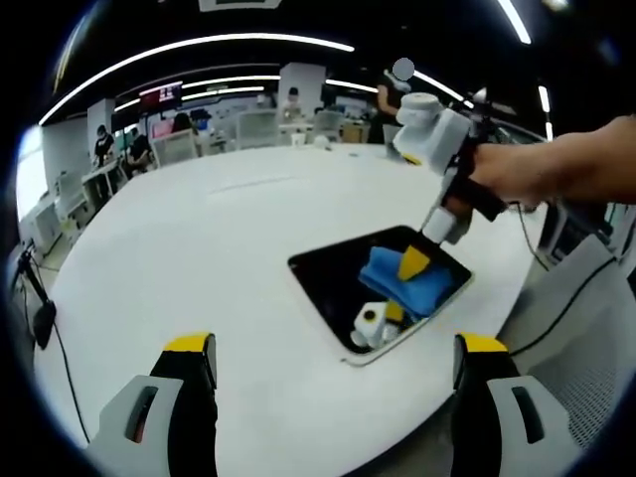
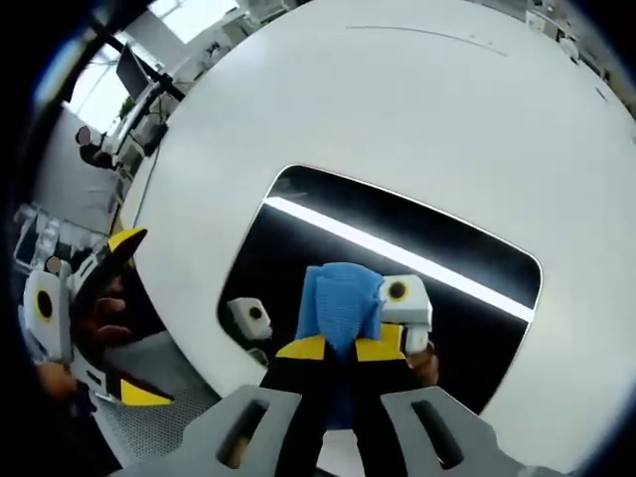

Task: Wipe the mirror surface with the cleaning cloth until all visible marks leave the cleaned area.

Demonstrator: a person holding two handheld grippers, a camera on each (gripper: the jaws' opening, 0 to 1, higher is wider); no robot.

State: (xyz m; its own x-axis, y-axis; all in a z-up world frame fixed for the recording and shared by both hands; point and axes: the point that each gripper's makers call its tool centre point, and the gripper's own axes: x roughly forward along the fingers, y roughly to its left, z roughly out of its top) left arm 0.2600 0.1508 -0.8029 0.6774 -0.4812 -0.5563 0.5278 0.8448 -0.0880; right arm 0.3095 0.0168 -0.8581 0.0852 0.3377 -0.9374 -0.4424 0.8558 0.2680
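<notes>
Pinching the cloth [image 2: 340, 303] shut, the right hand-held gripper [image 2: 338, 350] presses it on the mirror [image 2: 467, 258], unwiped glass running toward 2 o'clock; the left hand-held gripper [image 1: 333, 360] hangs open, farther off.

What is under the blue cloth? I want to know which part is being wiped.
The blue cloth, clamped in the right gripper, presses on the mirror lying flat on the white table. Any marks beneath the cloth are hidden.

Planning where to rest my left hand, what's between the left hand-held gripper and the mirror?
Bare white round table, seen in the left gripper view, separates the open left hand-held gripper from the rounded rectangular mirror.
</notes>
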